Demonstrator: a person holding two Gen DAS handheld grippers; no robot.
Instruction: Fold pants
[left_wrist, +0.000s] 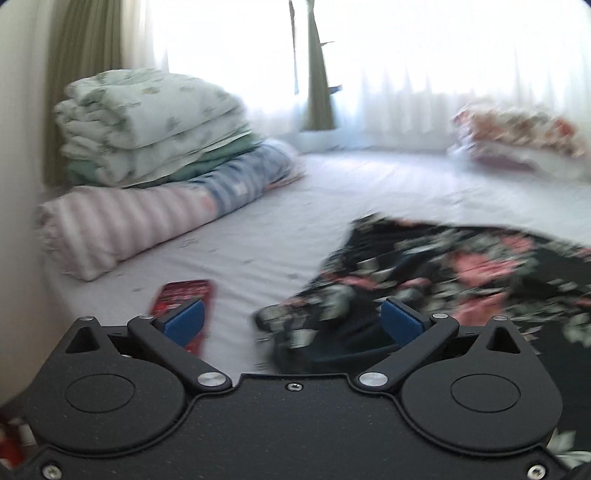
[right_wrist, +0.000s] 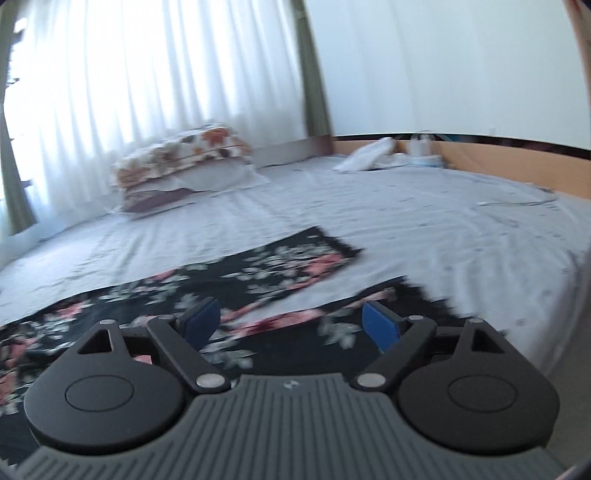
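Two tools hover low over the bed (right_wrist: 424, 229), and each has its blue pads spread wide apart with nothing between them. The left tool (left_wrist: 291, 321) sits above the crumpled waist end of the pants (left_wrist: 443, 273), a black fabric with pink and white flowers, lying near the bed's near edge. The right tool (right_wrist: 291, 321) sits over the two legs (right_wrist: 280, 266), which run flat and apart toward the middle of the bed, one hem farther out than the other. No writing or brand can be read anywhere; motion blur smears the print. A small emblem (right_wrist: 289, 384) on the right tool's grey ribbed body is too small to make out. A red patterned flat thing (left_wrist: 184, 299) lies on the sheet just beside the left tool's left pad. At the bed's far left corner a stack of folded quilts (left_wrist: 147, 125) rests on a striped roll (left_wrist: 122, 225). Floral pillows (right_wrist: 181, 162) lie along the curtained window side. White cloth (right_wrist: 365, 153) and a pale container (right_wrist: 423, 149) sit by the wooden bed frame (right_wrist: 517, 162) at the far right corner.
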